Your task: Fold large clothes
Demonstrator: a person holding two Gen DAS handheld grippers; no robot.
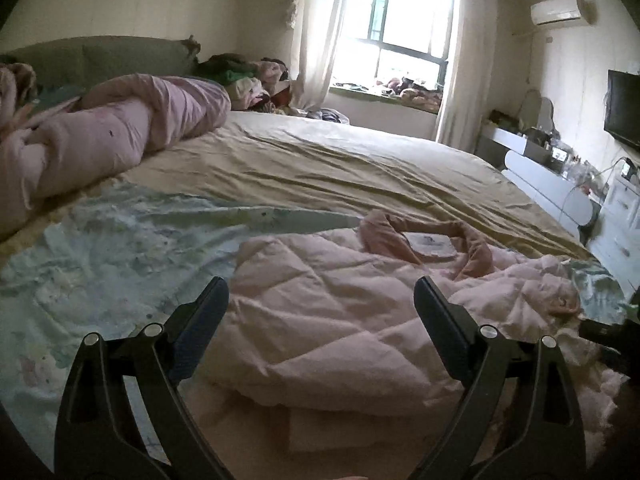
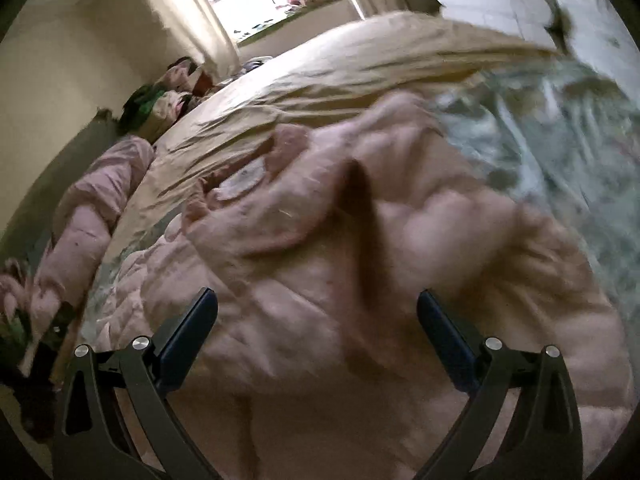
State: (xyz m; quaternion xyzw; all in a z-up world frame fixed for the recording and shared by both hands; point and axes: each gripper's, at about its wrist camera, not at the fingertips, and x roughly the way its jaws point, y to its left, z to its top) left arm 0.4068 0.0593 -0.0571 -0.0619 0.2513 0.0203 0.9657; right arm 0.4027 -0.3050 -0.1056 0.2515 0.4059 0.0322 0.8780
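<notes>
The left gripper (image 1: 320,300) and right gripper (image 2: 318,308) looked alike: two black, curved, cut-out arms each, joined by black links with round silver screws (image 1: 151,329), ending in flat dark blue pads (image 1: 444,332) on the fingers.

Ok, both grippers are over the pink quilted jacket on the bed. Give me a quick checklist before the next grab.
1. Left gripper jaws apart, nothing between them: ok.
2. Right gripper jaws apart, nothing clamped: ok.
3. Pink quilted jacket flat for folding: not ok, bunched and creased.
4. Collar visible as a landmark: ok.
5. Free beige sheet beyond the jacket: ok.
6. Right wrist view sharp enough to pick a hem: not ok, blurred.
</notes>
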